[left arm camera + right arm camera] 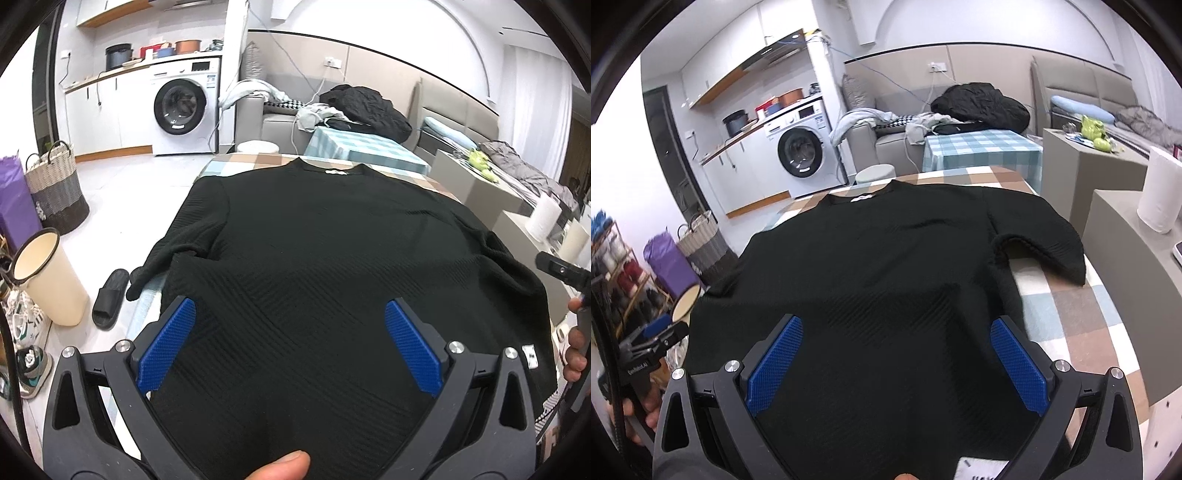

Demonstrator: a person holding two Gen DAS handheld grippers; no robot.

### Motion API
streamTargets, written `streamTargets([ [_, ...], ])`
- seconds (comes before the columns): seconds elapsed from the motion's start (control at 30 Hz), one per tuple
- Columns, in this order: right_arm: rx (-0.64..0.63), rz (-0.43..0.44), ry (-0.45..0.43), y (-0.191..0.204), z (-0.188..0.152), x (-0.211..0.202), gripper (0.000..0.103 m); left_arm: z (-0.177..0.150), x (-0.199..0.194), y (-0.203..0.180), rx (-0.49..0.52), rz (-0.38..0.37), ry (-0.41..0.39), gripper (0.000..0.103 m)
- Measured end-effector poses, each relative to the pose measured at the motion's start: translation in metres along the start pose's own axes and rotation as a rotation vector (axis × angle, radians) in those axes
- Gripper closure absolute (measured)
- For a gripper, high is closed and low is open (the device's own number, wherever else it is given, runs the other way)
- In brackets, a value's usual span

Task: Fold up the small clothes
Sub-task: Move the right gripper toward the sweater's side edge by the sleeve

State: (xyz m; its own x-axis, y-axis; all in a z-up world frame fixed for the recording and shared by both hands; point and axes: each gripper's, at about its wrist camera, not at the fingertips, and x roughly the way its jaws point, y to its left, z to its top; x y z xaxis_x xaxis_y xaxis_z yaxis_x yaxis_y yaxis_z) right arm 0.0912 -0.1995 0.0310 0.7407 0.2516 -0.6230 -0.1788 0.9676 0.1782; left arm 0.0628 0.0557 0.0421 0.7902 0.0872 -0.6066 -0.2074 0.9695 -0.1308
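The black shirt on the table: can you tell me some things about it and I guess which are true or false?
1. The black shirt lies spread out on a checked tablecloth. True.
2. The left gripper is shut on the shirt. False: its jaws stand wide open.
3. The collar points toward the washing machine side of the room, away from the grippers. True.
4. The right gripper is holding a sleeve. False: it is open, holding nothing.
5. The shirt is folded in half. False: it lies flat, both sleeves out.
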Motion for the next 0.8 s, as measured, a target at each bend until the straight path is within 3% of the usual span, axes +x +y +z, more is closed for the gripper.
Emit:
streamTargets([
  [0.33, 0.189, -0.024, 0.030, -0.047, 0.041, 0.004, 0.000, 0.038, 0.021, 0.034, -0.102, 0.053, -0.004, 0.001],
  [0.67, 0.482, -0.023, 0.055, -0.116, 0.060, 0.025, 0.004, 0.058, 0.059, 0.071, -0.201, 0.088, 0.089, 0.001],
  [0.8, 0.568, -0.015, 0.072, -0.138, 0.062, 0.036, 0.004, 0.060, 0.074, 0.095, -0.264, 0.106, 0.110, 0.011],
])
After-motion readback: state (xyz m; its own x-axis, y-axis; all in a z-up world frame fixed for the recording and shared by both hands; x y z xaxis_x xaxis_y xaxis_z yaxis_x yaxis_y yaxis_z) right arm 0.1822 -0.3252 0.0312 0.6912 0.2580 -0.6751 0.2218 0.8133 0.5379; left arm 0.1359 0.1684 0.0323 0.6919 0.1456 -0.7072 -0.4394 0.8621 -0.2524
